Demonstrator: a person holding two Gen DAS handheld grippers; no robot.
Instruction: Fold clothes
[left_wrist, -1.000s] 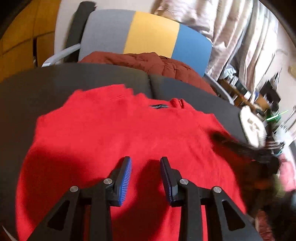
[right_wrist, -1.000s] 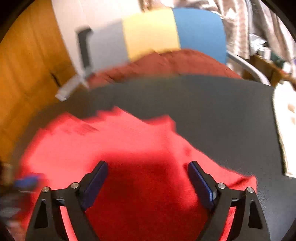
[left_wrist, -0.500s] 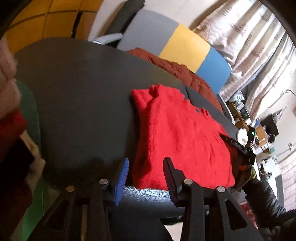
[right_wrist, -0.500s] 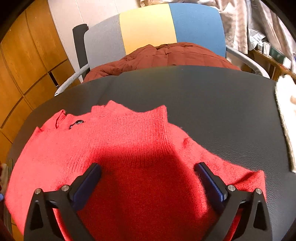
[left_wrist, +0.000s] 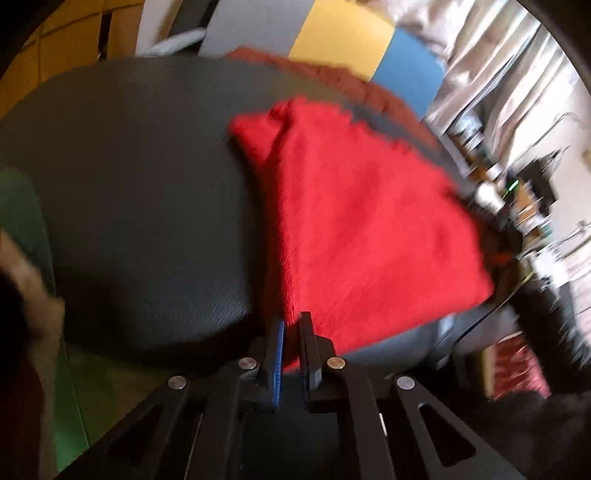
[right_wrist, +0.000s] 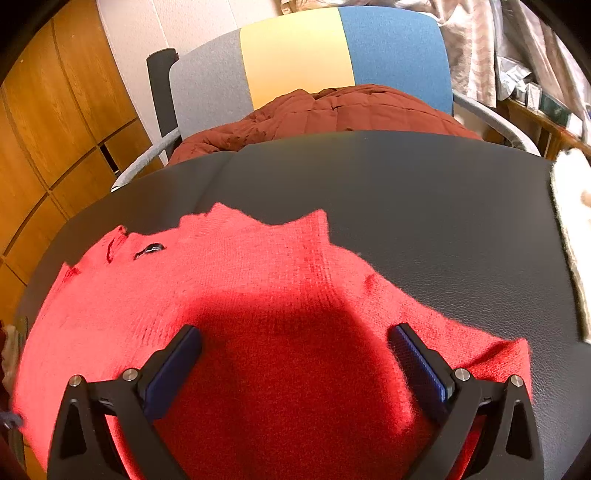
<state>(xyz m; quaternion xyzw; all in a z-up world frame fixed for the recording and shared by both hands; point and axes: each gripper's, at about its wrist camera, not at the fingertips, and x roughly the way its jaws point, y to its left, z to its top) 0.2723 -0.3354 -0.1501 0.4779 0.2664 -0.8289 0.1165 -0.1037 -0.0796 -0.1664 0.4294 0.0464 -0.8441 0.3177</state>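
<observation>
A red knit sweater (right_wrist: 258, 302) lies on the dark table (right_wrist: 424, 206), its collar with a dark label at the far left. In the left wrist view the sweater (left_wrist: 362, 221) stretches away to the right, blurred. My left gripper (left_wrist: 291, 328) is shut on the sweater's near corner at the table's front edge. My right gripper (right_wrist: 295, 343) is wide open just above the middle of the sweater, with cloth beneath both fingers.
A grey, yellow and blue chair (right_wrist: 303, 62) with a dark red jacket (right_wrist: 332, 114) stands behind the table. A white cloth (right_wrist: 572, 236) lies at the table's right edge. Wooden cabinets (right_wrist: 48, 122) are on the left. Green and pale clothes (left_wrist: 22, 258) are at the left.
My left gripper has closed from open onto the sweater's near corner at the table edge. My right gripper has stayed open over the sweater, with little movement.
</observation>
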